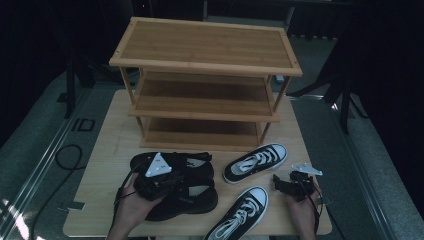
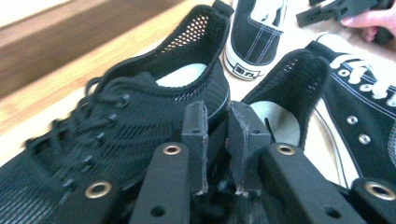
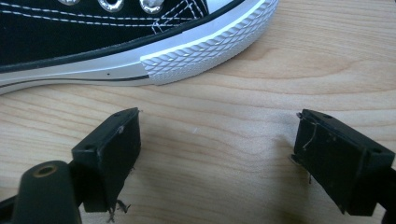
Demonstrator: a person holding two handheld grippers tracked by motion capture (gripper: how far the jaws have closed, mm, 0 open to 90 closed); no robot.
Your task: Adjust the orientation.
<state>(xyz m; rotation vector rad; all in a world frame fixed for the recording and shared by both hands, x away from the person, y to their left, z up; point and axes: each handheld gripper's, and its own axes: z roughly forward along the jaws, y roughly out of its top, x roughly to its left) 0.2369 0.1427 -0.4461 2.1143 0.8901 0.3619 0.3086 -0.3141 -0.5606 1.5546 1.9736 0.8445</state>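
Two black mesh shoes lie side by side on the wooden table (image 1: pixel 100 165), one farther (image 1: pixel 172 161) and one nearer (image 1: pixel 187 202). My left gripper (image 1: pixel 181 180) hovers low over them, pointing right. In the left gripper view its pads (image 2: pixel 223 140) stand a narrow gap apart between the collars of the left shoe (image 2: pixel 140 107) and the right shoe (image 2: pixel 289 79), pinching nothing that I can see. Two black-and-white sneakers lie to the right, one farther (image 1: pixel 255 162) and one nearer (image 1: pixel 240 212). My right gripper (image 1: pixel 281 184) rests wide open over bare wood (image 3: pixel 217 149), just short of a sneaker's white rubber toe (image 3: pixel 205 44).
A three-tier bamboo shoe rack (image 1: pixel 205 80) stands at the back of the table, its shelves bare. Dark floor and stand legs surround the table. A cable (image 1: pixel 65 155) loops on the floor at the left. Bare wood lies left of the mesh shoes.
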